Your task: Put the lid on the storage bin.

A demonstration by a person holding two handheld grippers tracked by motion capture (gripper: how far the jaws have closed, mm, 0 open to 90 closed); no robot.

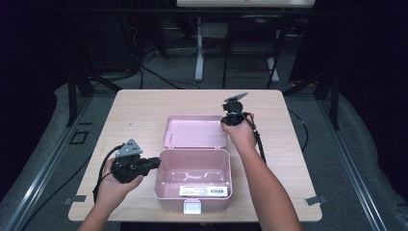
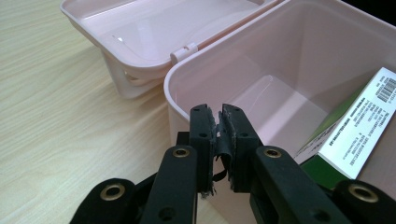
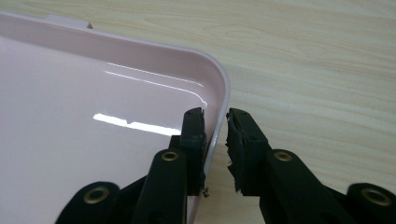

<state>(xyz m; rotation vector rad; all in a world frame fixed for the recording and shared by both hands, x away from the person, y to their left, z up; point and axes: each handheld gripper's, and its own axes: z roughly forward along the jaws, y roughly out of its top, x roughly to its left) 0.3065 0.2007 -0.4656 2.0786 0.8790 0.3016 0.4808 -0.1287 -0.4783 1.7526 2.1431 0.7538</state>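
Table (image 1: 144,103) of pale wood carries my pink box (image 1: 195,195), near centre, with its lid (image 1: 195,131) hinged open and flat on the far side. My left gripper (image 2: 219,122) is clamped on the box's left wall. My right gripper (image 3: 215,125) straddles the lid's right rim, pads not yet pressing.

**Where everything sits**

The box (image 1: 194,179) stands on the table (image 1: 139,110) near my edge, its lid (image 1: 195,131) lying open flat behind it. A leaflet (image 1: 204,190) rests inside, against the near wall. My left gripper (image 1: 155,163) is at the box's left wall; my right gripper (image 1: 224,122) straddles the lid's right rim.
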